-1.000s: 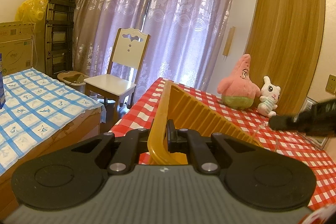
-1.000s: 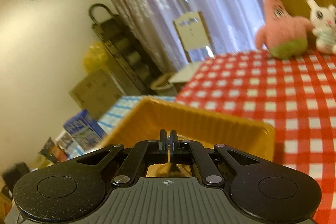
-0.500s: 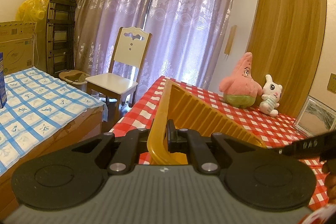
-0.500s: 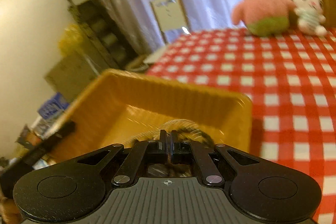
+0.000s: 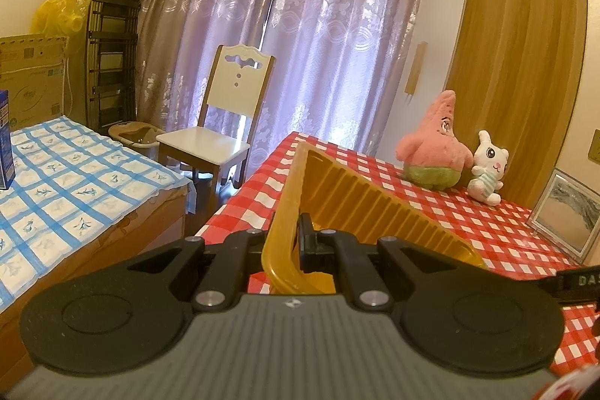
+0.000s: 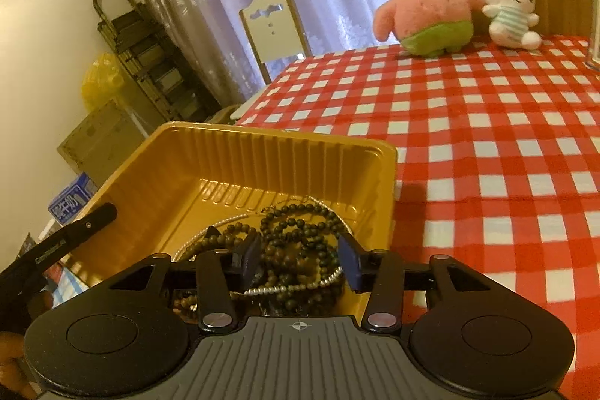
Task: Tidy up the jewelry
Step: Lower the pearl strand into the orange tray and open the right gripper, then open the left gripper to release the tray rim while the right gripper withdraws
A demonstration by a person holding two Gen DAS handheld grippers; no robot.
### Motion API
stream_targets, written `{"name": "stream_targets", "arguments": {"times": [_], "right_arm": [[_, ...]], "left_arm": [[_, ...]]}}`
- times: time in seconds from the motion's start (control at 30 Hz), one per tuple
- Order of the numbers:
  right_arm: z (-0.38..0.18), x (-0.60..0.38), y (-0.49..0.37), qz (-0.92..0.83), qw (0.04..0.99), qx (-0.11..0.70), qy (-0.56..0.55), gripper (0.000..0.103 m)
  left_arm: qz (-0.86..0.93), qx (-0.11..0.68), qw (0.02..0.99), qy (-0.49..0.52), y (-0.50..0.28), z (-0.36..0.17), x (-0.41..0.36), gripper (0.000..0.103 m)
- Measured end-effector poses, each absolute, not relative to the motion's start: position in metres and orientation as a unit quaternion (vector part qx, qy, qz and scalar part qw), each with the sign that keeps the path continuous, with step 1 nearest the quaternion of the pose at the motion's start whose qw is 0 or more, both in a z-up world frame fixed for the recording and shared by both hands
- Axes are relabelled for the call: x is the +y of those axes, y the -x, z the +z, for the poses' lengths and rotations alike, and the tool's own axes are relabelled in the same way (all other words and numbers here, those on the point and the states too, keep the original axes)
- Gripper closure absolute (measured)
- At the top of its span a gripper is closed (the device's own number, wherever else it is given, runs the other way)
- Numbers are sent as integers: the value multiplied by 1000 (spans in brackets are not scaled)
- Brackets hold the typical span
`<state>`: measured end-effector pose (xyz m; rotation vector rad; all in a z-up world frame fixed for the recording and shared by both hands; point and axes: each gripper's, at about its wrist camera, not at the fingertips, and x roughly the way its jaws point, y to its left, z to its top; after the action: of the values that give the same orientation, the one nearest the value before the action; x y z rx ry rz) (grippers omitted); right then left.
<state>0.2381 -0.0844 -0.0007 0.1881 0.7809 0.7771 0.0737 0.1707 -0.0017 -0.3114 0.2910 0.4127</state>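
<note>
Red-checked table (image 6: 487,145), largest in view, bearing a ribbed gold tray (image 6: 262,152) near its corner. Thin and light by the look of it, likely to flex, hence clamped at the rim by the left gripper (image 5: 296,242), jaws clenched on the wall. Inside, a tangle of dark bead strands (image 6: 296,242) and a silver chain (image 6: 296,287): limp, slippery, apt to snag; best taken at a bunched loop, not a single strand. Right gripper (image 6: 300,259) hanging over the heap, jaws just opening, released, beads below and between them but not pinched. Beyond, well apart: pink star plush (image 6: 427,10), white rabbit plush (image 6: 510,6), picture frame (image 5: 566,212), chair (image 5: 225,122). Tray walls the only hindrance.
</note>
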Motion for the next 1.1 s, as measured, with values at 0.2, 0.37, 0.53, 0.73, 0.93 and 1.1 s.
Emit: {"name": "stream_targets", "arguments": {"times": [0.2, 0.37, 0.53, 0.73, 0.93, 1.1], "right_arm": [[1, -97, -229, 358, 853, 366, -99, 53], [1, -104, -225, 350, 855, 366, -111, 51], [0, -111, -222, 337, 860, 365, -115, 50], [-4, -115, -220, 328, 860, 371, -122, 50], [-10, -118, -218, 321, 859, 378, -128, 49], [-12, -118, -215, 315, 860, 382, -128, 48]], "left_arm": [[205, 146, 955, 155, -74, -2, 172, 96], [204, 151, 954, 160, -75, -5, 177, 96], [208, 162, 950, 166, -79, -10, 184, 95], [207, 180, 943, 186, -84, -19, 196, 95], [209, 197, 935, 206, -86, -32, 206, 93], [211, 205, 931, 215, -86, -40, 211, 92]]}}
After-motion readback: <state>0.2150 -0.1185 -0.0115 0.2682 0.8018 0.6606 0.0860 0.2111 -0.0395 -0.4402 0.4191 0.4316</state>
